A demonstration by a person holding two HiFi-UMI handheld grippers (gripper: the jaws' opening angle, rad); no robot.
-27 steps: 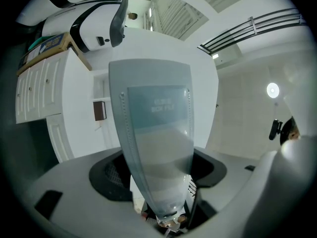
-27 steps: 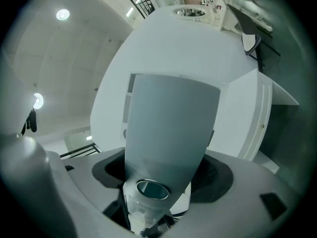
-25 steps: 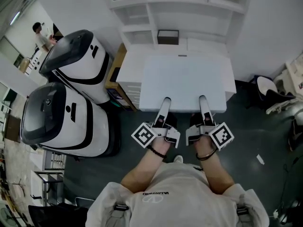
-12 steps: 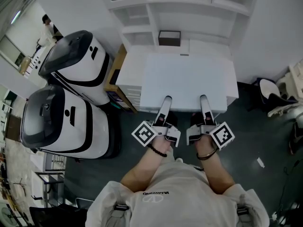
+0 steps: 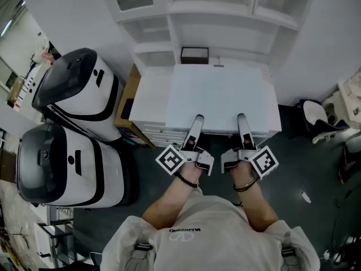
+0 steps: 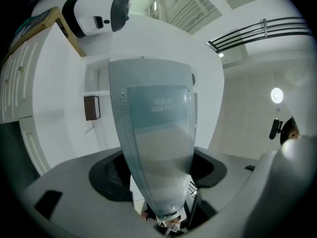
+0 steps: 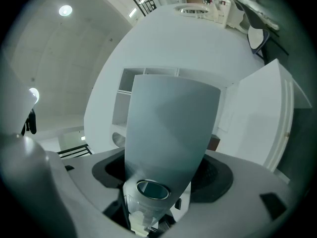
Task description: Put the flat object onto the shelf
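Two rounded machines (image 5: 72,92), glossy white shells with black tops and stripes, stand well left of the flat object (image 5: 220,95). The left gripper (image 5: 196,126) is clamped on the left part of the flat object's near edge. The right gripper (image 5: 241,123) is clamped on the right part of the same edge. The flat object is thus carried by both, over a white drawer cabinet (image 5: 148,103) and in front of the shelf unit (image 5: 225,7).

Faint embossed lettering is seen on the flat object in the left gripper view, but it cannot be read with certainty. An inverted line of print is carried on the shirt (image 5: 186,247), on the near side of the flat object.

Compared with the earlier frames, the flat object's far edge has been brought just beside the dark box (image 5: 194,55) on the shelf unit, and the machines have shifted leftward.

The flat object is a thin, smooth, rectangular panel. It appears white from above and translucent grey-blue in the gripper views.
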